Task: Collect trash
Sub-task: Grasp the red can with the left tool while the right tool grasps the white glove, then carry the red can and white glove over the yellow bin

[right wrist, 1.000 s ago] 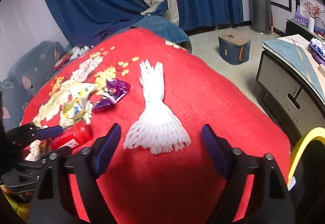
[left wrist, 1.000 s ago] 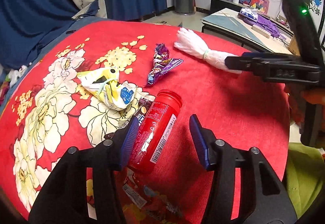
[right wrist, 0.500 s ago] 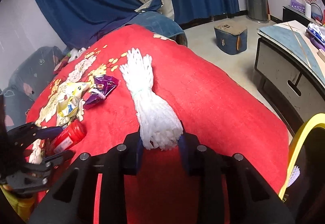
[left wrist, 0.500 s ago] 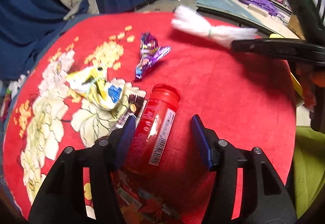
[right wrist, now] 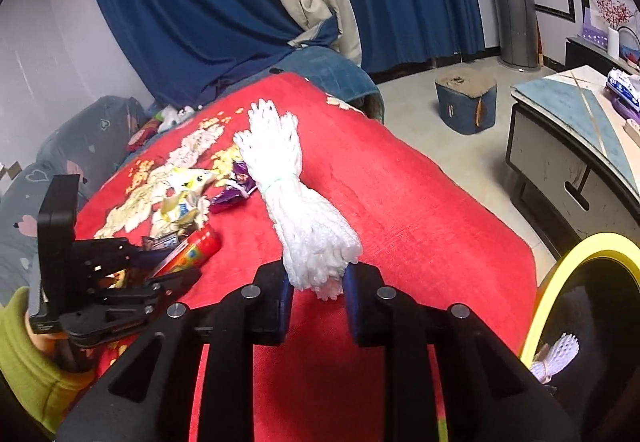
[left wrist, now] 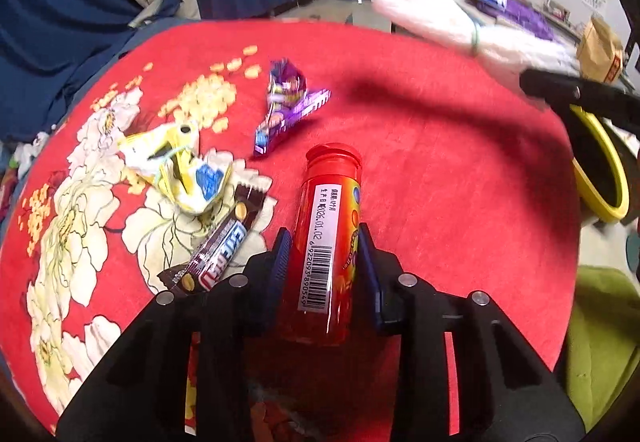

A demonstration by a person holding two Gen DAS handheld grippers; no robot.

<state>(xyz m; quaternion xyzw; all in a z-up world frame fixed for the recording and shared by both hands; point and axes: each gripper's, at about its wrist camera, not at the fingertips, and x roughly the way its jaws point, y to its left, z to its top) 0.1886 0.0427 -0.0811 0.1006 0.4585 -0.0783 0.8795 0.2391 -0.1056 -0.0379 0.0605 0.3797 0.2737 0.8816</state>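
Step in hand: both grippers closing on trash, pick-up stage by my reading
Left gripper (left wrist: 324,262): jaws closing, pads pressed on the red tube (left wrist: 332,226), lower centre of its frame
Right gripper (right wrist: 316,290): jaws closing, clamped on the white foam net bundle (right wrist: 296,201), centre frame
Next move: likely carry both to the yellow-rimmed bin (right wrist: 560,262), lower right
Edges: red cloth (right wrist: 420,209) drops off just before the bin
Open room: bare cloth right of the tube; wrappers (left wrist: 180,165) crowd centre left

Right claw (right wrist: 316,294) closing, white foam net (right wrist: 296,209) pinched (tied)
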